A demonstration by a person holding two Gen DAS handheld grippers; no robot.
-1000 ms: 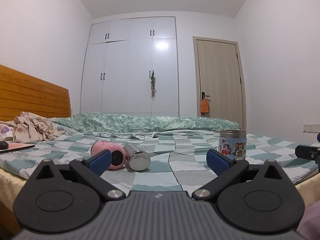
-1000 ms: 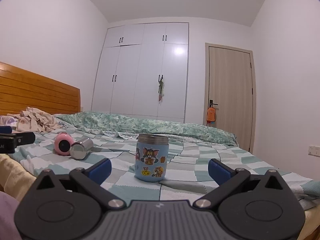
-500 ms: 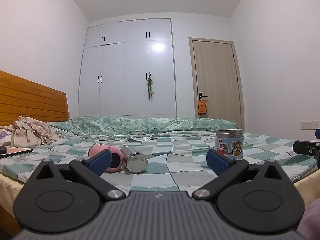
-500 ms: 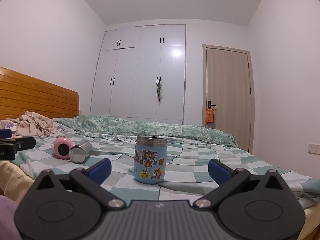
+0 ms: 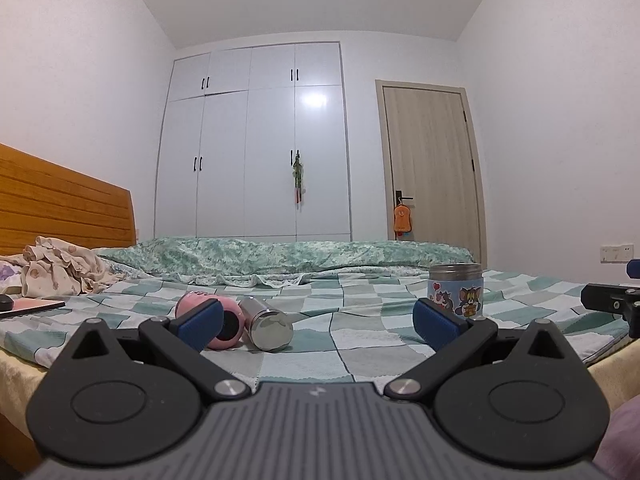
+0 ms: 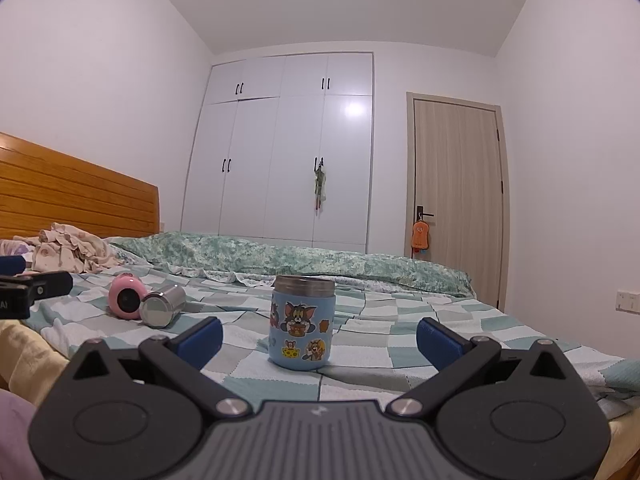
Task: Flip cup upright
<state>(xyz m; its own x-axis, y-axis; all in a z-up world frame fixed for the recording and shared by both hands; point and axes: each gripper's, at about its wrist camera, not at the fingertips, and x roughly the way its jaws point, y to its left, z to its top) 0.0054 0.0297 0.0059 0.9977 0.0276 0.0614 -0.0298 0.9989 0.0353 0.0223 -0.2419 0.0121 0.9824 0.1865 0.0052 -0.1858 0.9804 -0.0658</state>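
Observation:
A blue cartoon-sticker cup (image 6: 302,326) with a steel rim stands upright on the checked bedsheet (image 6: 400,344), straight ahead of my open right gripper (image 6: 318,334) and a little beyond its blue pads (image 6: 438,342). It also shows at the right in the left wrist view (image 5: 456,290). A pink cup (image 5: 218,316) and a steel cup (image 5: 266,322) lie on their sides next to each other, just past my open left gripper (image 5: 318,324). They show far left in the right wrist view, pink cup (image 6: 126,298), steel cup (image 6: 162,306).
A green quilt (image 5: 280,254) is bunched along the bed's far side. Crumpled clothes (image 5: 60,266) and a flat pink book (image 5: 30,306) lie at the left by the wooden headboard (image 5: 60,208). A white wardrobe (image 5: 256,144) and a door (image 5: 430,172) stand behind.
Both views have tilted up and dropped lower toward the bed edge. The cups have not moved. Both grippers stay open.

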